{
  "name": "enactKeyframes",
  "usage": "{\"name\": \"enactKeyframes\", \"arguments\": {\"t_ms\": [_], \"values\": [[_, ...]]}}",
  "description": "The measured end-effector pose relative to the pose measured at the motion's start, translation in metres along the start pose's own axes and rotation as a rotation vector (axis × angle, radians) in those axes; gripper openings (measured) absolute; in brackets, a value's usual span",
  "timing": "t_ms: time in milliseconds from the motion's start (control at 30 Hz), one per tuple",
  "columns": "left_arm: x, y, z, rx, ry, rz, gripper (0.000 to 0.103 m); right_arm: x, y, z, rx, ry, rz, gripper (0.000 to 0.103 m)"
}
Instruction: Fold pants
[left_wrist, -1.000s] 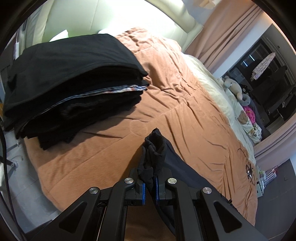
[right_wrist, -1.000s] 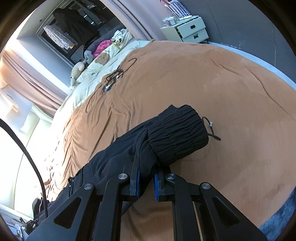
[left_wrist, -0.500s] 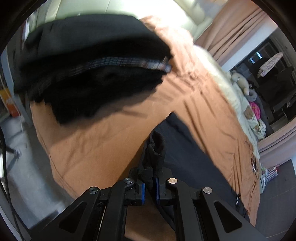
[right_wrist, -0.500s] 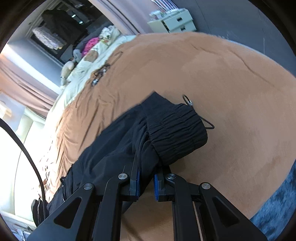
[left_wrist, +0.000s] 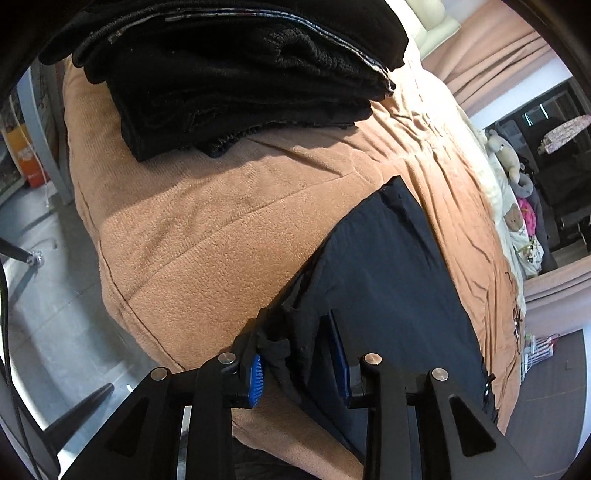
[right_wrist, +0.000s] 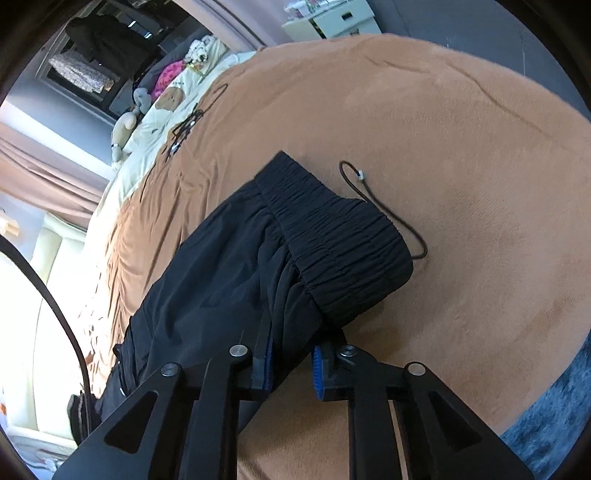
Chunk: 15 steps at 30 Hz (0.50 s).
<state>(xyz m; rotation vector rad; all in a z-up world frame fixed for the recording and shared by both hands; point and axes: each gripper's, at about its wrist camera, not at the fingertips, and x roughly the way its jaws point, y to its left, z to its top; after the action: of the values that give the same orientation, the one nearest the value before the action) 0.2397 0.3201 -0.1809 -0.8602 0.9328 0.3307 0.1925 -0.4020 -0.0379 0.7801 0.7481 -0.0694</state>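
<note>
No legible text anywhere.

One pair of black pants (left_wrist: 388, 280) on one bed (left_wrist: 207, 236) with one brown blanket (right_wrist: 461, 147). One stack of folded dark clothes (left_wrist: 229, 62), far left; layer count unclear. One drawstring (right_wrist: 384, 210). Two tongs: left tongs (left_wrist: 299, 365), right tongs (right_wrist: 291, 363). Two plush toys (right_wrist: 129, 114) far side. One white drawer unit (right_wrist: 332, 22).

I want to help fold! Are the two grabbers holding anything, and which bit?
Right gripper pinches the black fabric pants just below the elastic waistband. Left gripper is opening, the cuff loose between its pads.
</note>
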Motion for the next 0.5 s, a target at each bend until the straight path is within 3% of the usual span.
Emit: {"name": "enactKeyframes", "arguments": {"t_ms": [167, 267, 367, 500], "values": [[0.005, -0.002, -0.001, 0.009, 0.012, 0.011, 0.032, -0.005, -0.008, -0.008, 0.016, -0.026, -0.037, 0.010], [0.007, -0.003, -0.003, 0.021, 0.014, 0.024, 0.032, 0.000, -0.018, -0.013, 0.049, 0.008, -0.048, 0.011], [0.007, -0.004, -0.002, 0.031, 0.012, 0.038, 0.032, 0.001, -0.023, -0.021, 0.062, 0.055, -0.034, 0.016], [-0.002, -0.008, 0.002, 0.046, -0.005, 0.058, 0.034, -0.015, -0.015, -0.026, 0.023, 0.041, -0.043, 0.032]]}}
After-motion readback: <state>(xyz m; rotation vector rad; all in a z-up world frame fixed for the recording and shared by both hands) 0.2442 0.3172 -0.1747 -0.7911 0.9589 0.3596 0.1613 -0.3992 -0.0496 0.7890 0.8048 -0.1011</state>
